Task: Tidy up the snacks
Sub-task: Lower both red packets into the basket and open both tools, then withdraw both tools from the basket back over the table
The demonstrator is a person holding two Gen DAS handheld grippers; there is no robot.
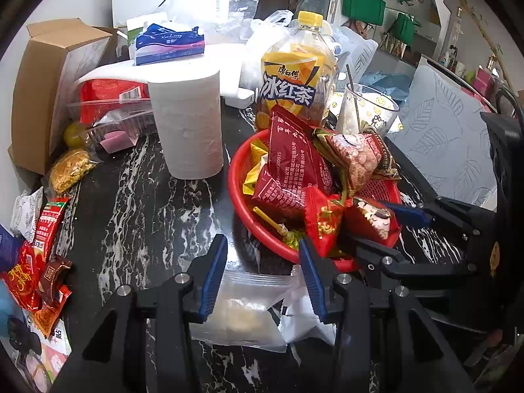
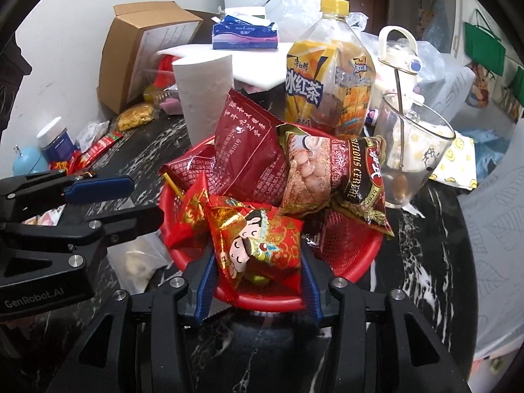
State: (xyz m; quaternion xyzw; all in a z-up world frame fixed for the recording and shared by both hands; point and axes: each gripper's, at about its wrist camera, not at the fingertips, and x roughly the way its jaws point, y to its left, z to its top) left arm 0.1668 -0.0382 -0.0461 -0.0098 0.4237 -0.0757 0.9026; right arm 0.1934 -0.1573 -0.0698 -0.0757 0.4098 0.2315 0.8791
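Note:
A red mesh basket [image 1: 242, 203] [image 2: 353, 262] on the black marble table holds several snack packets. My right gripper [image 2: 257, 281] stands at the basket's near rim with a red cartoon-print packet [image 2: 262, 239] between its blue pads; whether they press it I cannot tell. That gripper also shows in the left wrist view [image 1: 389, 229]. My left gripper [image 1: 263, 278] is open and empty over a clear zip bag [image 1: 242, 314], just left of the basket. More loose red packets [image 1: 42, 262] lie at the far left.
A paper towel roll [image 1: 190, 124], an iced tea bottle [image 1: 298, 78], a glass with a spoon [image 1: 363, 111], a cardboard box [image 1: 49, 88], a tissue pack [image 1: 170, 44] and a clear plastic container [image 1: 111, 111] crowd the back. A grey leaf-print cushion [image 1: 442, 124] lies right.

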